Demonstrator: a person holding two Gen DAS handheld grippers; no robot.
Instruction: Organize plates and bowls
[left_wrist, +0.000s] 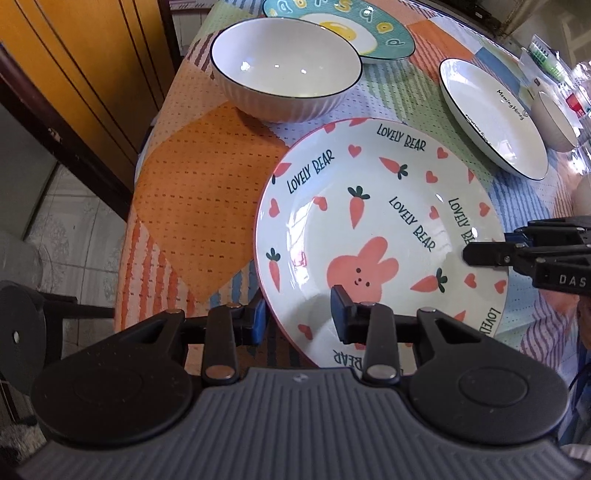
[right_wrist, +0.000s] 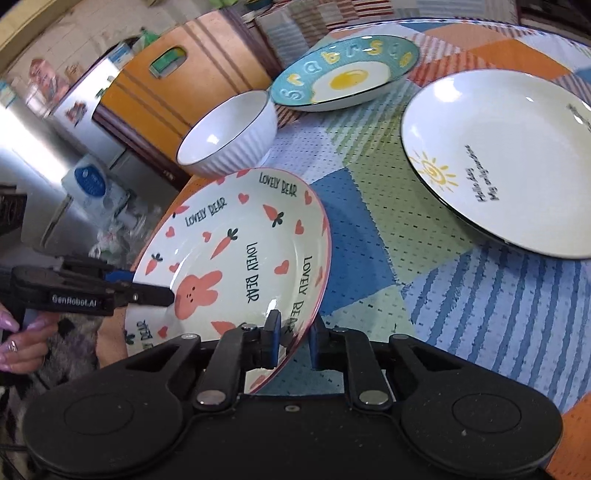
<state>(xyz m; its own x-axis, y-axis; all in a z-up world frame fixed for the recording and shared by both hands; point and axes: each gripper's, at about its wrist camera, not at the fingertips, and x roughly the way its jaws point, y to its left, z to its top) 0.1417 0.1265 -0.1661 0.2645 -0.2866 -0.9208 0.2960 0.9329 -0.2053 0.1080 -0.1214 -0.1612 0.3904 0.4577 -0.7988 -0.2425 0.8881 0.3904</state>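
1. The left gripper (left_wrist: 297, 319) is straddling the near rim of the white round ceramic plate printed with a pink rabbit, carrots, hearts and "LOVELY BEAR" lettering (left_wrist: 376, 236). One blue pad is sitting outside the rim and the other inside over the plate's face, with a clear gap between them; whether the pads are pressing the rim I cannot tell from this view.
2. In the right wrist view this same gripper is reaching in from the left edge, its black finger lying across the plate's face beside the rabbit, and its lower half is hidden behind the plate.
3. The white ribbed ceramic bowl with a dark rim line (left_wrist: 284, 70) is standing on the patchwork tablecloth in orange, blue and green (left_wrist: 192, 192), just behind the rabbit plate.
4. The teal plate with a fried-egg picture and yellow letters (left_wrist: 373, 29) is lying behind the bowl, its near edge hidden by the bowl and its top cut off.
5. The rabbit plate is tilting, its right side lifted off the cloth.
6. The right gripper (right_wrist: 293, 341) is clamping the plate's pink edge, a blue pad on each face of the rim.
7. The white plate with a thin dark rim, a yellow sun drawing and script lettering (right_wrist: 509, 155) is lying flat on the cloth to the right, partly cut off.
8. A small pale bowl (left_wrist: 556, 122) is sitting just beyond it, blurred and half hidden.
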